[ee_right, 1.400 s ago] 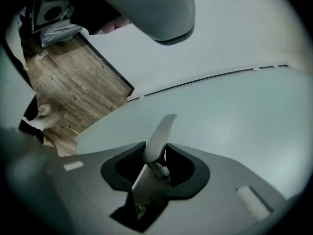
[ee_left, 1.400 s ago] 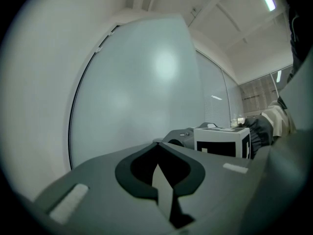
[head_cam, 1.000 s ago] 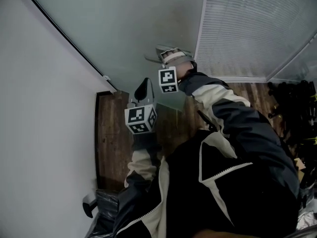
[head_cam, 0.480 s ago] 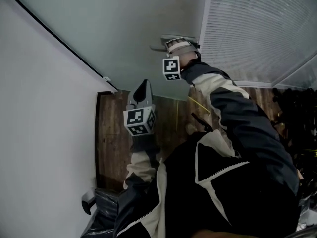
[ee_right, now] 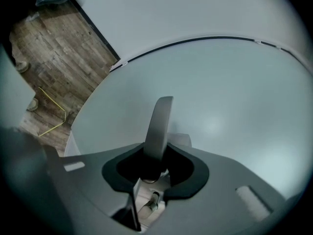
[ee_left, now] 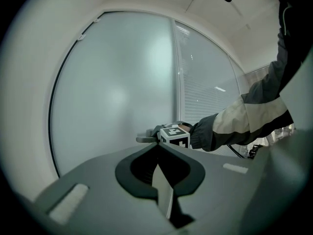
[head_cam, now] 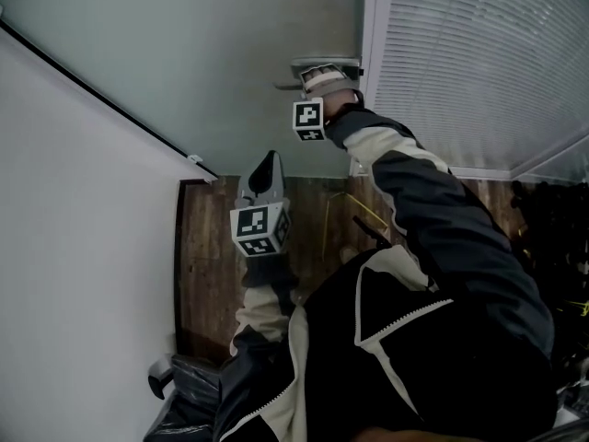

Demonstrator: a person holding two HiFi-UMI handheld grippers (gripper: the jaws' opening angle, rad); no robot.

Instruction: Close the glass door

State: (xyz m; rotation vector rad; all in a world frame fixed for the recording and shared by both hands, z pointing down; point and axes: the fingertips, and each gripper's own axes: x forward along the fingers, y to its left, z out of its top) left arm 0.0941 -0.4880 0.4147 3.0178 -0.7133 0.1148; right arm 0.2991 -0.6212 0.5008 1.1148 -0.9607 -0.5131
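Where the head view looks steeply down, the left claw (head_cam: 267, 166) points toward twelve o'clock above the wooden floor (head_cam: 212, 247), its jaws pressed together with nothing between them. Farther off, at one o'clock from it, the right claw (head_cam: 319, 72) reaches from a jacket sleeve (head_cam: 433, 219) to the right edge of the frosted glass door (head_cam: 212, 53), with window blinds (head_cam: 469, 63) at its three o'clock. Only the right gripper view shows the grip: the silver lever handle (ee_right: 159, 126) stands toward twelve o'clock between the closing jaws, which hold it.
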